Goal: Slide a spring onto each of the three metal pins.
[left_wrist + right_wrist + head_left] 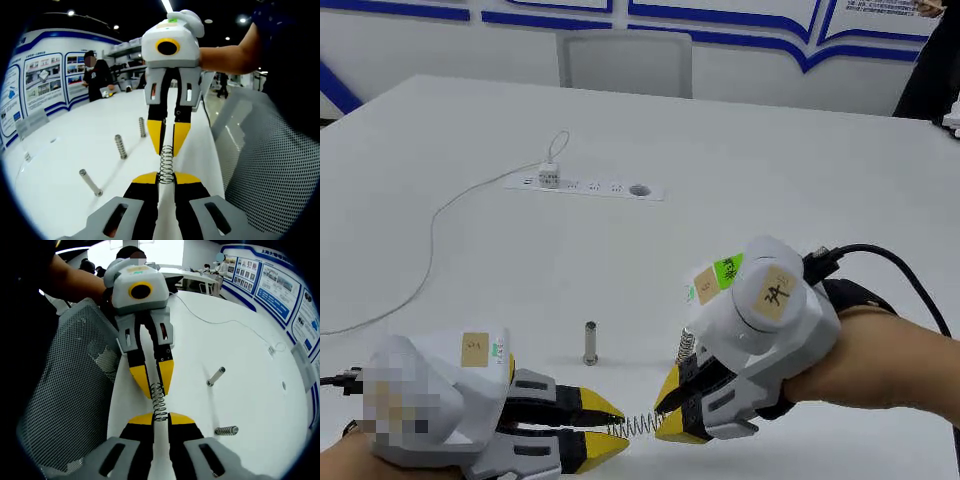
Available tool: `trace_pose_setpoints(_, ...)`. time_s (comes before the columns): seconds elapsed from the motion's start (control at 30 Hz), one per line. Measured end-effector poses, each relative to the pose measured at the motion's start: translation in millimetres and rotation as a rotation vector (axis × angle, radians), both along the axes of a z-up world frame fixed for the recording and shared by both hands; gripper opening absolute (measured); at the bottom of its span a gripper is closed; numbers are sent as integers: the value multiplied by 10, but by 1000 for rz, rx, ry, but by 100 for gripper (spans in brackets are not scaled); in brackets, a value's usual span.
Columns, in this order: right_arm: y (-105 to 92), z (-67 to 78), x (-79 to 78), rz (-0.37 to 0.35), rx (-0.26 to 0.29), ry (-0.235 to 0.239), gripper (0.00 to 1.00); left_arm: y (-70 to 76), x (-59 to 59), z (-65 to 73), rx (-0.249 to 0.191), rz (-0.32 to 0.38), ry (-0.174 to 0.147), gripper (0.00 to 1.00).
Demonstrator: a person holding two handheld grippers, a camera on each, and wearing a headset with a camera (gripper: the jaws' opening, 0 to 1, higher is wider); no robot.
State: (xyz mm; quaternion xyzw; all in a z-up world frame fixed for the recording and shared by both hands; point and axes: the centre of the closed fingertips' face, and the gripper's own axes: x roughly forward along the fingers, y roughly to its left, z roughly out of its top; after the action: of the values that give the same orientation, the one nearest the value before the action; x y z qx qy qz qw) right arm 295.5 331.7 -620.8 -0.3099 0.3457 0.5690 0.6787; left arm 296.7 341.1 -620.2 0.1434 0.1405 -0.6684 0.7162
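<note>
I find the left gripper (612, 428) and right gripper (667, 412) each clamped narrow on opposite ends of one spring (638, 425) at lower centre, short of the bare pin (590, 343) above it; pulling apart or an uneven release could stretch it or flick it away.

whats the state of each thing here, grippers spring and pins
left gripper, shut on spring
right gripper, shut on spring's other end
spring, held between both grippers, on no pin
near pin, upright, bare
middle pin, upright, spring on
far pin, upright, spring on
</note>
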Motion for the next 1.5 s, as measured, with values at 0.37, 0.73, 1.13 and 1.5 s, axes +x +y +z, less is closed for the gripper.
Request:
trace_pose_setpoints(0.37,-23,-56,-3,-24,13,24,15,-29,-32,36,-7,-15,6,10)
trace_pose_setpoints(0.73,-26,-37,-9,-29,17,22,12,-41,-20,51,-16,-9,11,10)
trace_pose_setpoints(1.13,157,170,-15,-8,59,2,12,-37,-37,1,0,-16,24,10)
trace_pose_setpoints(1.5,315,229,-20,26,62,-8,12,-18,-27,7,-1,-6,19,10)
